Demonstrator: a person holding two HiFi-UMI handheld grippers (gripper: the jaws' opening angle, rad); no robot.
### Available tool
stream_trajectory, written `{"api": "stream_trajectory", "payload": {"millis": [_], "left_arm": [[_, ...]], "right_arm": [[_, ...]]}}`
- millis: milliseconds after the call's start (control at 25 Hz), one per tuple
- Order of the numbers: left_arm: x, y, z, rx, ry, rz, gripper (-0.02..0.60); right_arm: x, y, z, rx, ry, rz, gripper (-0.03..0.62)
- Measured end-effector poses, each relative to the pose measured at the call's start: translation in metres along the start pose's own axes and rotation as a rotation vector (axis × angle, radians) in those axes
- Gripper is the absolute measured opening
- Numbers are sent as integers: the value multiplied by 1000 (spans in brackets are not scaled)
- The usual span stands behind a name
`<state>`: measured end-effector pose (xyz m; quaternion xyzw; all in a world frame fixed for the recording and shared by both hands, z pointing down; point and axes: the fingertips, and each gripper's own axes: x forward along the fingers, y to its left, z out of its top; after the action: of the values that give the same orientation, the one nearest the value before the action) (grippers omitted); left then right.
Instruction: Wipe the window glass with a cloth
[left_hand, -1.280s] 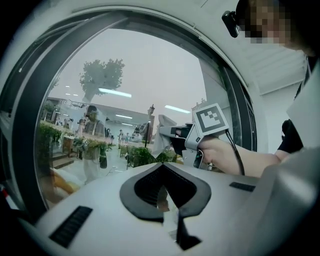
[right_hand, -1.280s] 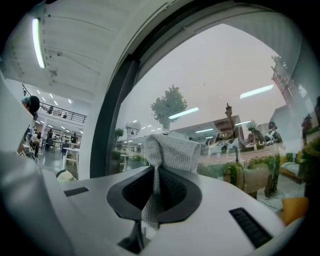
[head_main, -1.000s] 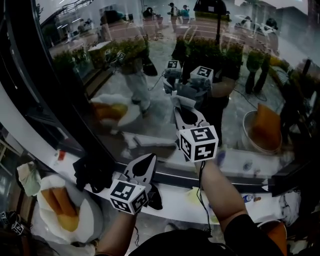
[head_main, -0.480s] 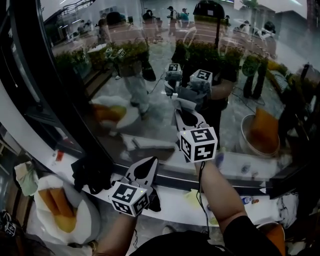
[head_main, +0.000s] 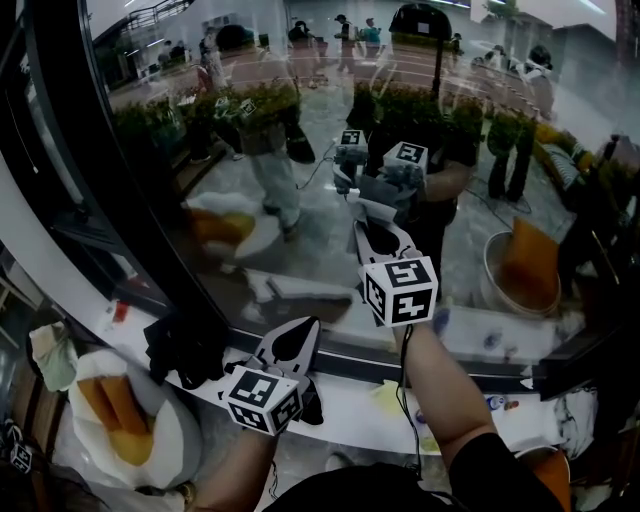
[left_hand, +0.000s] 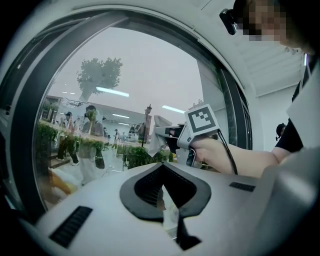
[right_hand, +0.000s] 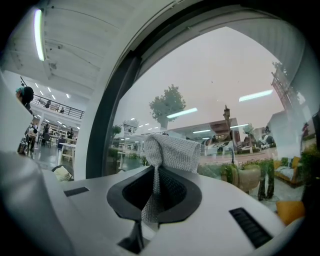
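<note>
Nearest, the left gripper (head_main: 300, 326) (left_hand: 162, 167) hangs low by the white sill (head_main: 455, 402), jaws closed on nothing. Higher, the right gripper (head_main: 363, 213) (right_hand: 155, 169) clamps a grey cloth (head_main: 374, 192) (right_hand: 171, 148), its bunched end past the jaw tips, at the window glass (head_main: 300, 150).

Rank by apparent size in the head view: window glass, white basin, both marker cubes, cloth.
1. window glass: fills most of the frame.
2. white basin.
3. right marker cube and left marker cube: look alike, not ranked.
4. cloth: smallest, though it is farther away and merges with its reflection, so unsure.
</note>
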<state>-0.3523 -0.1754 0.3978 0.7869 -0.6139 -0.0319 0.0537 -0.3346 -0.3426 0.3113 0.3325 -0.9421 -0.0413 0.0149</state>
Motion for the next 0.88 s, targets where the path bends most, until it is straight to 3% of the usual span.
{"api": "stream_trajectory", "payload": {"millis": [560,880], "left_arm": [[-3,-7,4,3,-20,-19,0],[3,-16,10,12,-25,-46,0]], "right_arm": [[-6,5,-3,19,21,14,41],[-37,20,32,-21,-54,40,41]]}}
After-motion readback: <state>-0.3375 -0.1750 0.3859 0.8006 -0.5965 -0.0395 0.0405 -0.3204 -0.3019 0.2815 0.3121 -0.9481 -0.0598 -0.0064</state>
